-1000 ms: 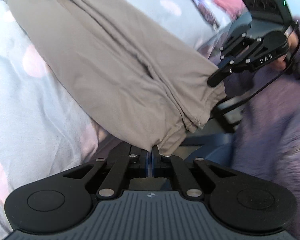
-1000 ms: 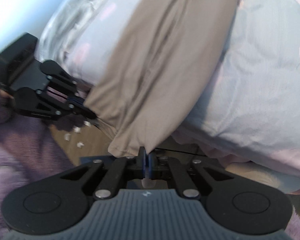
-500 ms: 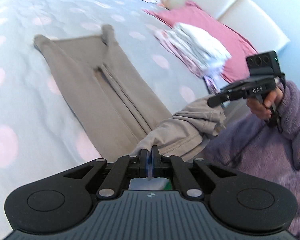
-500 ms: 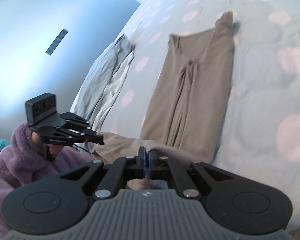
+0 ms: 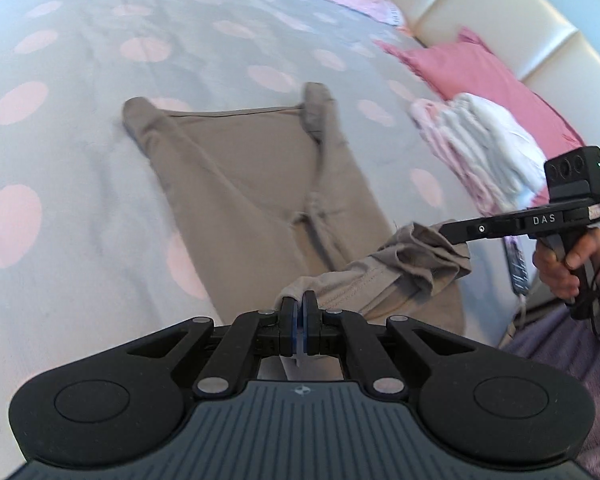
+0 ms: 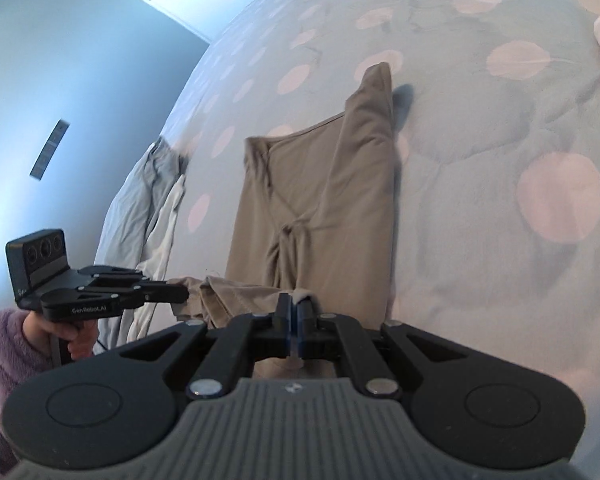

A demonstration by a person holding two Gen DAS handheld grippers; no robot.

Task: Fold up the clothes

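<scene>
A pair of taupe trousers (image 5: 236, 184) lies lengthwise on the bed, waistband at the far end; it also shows in the right wrist view (image 6: 320, 200). My left gripper (image 5: 299, 300) is shut on one corner of the near leg hem, lifted above the bed. My right gripper (image 6: 293, 304) is shut on the other hem corner. The hem hangs bunched between them over the lying legs. Each gripper shows in the other's view: the right gripper (image 5: 456, 232) and the left gripper (image 6: 180, 292).
The blue-grey bedspread with pink dots (image 5: 80, 80) covers the bed. A stack of folded white and pink clothes (image 5: 480, 140) and a pink pillow (image 5: 472, 68) lie at the right. Grey and white garments (image 6: 148, 208) lie at the bed's left edge.
Both grippers have lifted the leg hems from the bed's near edge and carried them up and forward over the trousers. The views now look along the bed.
</scene>
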